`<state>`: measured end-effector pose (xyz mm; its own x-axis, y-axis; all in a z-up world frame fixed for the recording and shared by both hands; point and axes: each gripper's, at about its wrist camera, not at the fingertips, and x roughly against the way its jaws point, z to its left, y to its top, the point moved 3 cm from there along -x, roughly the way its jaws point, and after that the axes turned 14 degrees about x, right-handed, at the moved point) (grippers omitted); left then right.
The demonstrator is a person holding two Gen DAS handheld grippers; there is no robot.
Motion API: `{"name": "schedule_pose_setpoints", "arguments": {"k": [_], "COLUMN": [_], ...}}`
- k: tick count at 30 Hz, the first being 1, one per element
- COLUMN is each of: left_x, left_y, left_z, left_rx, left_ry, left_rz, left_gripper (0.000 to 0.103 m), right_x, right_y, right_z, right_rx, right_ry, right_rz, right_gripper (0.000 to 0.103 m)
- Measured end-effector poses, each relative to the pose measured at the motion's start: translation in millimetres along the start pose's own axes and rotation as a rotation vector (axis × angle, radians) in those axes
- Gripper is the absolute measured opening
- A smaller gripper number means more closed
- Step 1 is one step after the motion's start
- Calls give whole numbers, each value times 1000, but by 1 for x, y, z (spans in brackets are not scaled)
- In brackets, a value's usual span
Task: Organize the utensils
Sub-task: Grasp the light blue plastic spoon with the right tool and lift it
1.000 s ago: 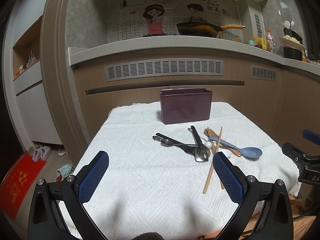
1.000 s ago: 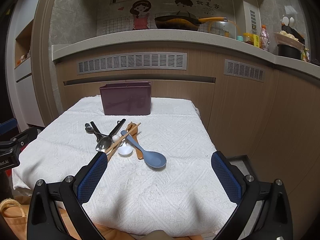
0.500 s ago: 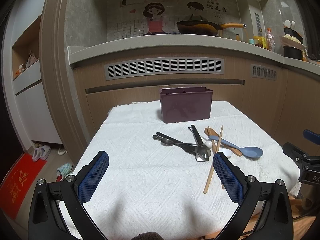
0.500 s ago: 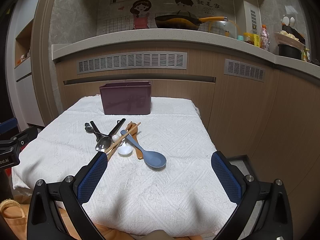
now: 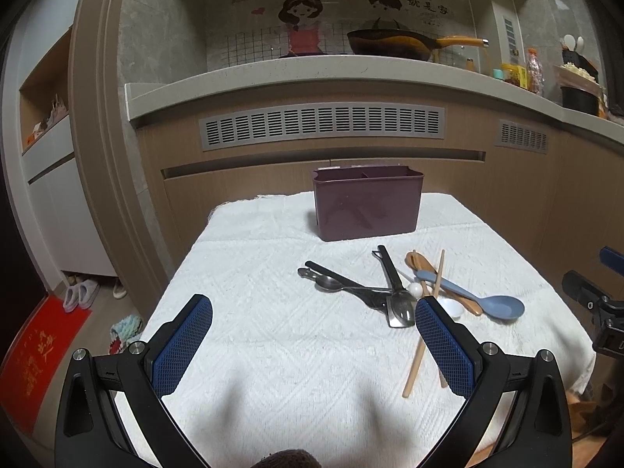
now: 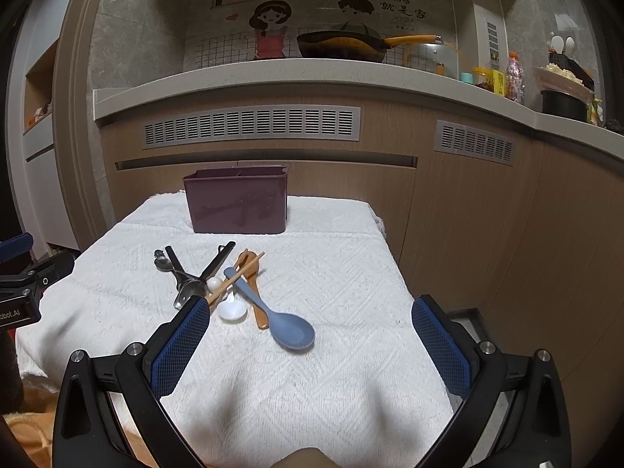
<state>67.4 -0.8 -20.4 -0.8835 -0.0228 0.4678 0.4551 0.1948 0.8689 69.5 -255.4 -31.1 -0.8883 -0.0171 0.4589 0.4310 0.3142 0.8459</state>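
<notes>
- I am holding the left gripper (image 5: pixel 314 314) and right gripper (image 6: pixel 310 316) spread wide, gripping nothing.
- Mixed utensils (image 6: pixel 234 286) are lying heaped before the purple caddy (image 6: pixel 238 204).

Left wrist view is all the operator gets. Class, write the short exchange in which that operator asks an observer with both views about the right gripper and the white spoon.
Operator: My edge shows only a sliver of the right gripper. Open or shut?
Observer: Open. The right wrist view shows its jaws wide apart with nothing between them.
Operator: The left gripper hides part of the white spoon. Is its bowl covered?
Observer: No. The bowl lies bare on the white cloth, beside the orange spoon.
</notes>
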Motion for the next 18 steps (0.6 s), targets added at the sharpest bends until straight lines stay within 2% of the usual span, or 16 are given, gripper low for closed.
{"name": "schedule_pose_setpoints", "arguments": {"k": [5,9,14,18], "left_x": [-26,-46,-74,-93], "left_y": [6,13,22,29], "left_z": [-5,-12,-18,-12], "left_rx": [-29,-37,-38,-26], "left_ry": [-11,-49,-110,-109], "left_rz": [51,91,153,161], "left_gripper": [103,103,103,103], "right_x": [-16,-38,-72,-106], "right_y": [15,25,30,33], "right_z": [0,4,19,29], "right_rx": [27,54,104,126], "right_ry": [13,46,109,159], "right_rz": [7,36,93,160], "right_gripper": [103,103,103,102]}}
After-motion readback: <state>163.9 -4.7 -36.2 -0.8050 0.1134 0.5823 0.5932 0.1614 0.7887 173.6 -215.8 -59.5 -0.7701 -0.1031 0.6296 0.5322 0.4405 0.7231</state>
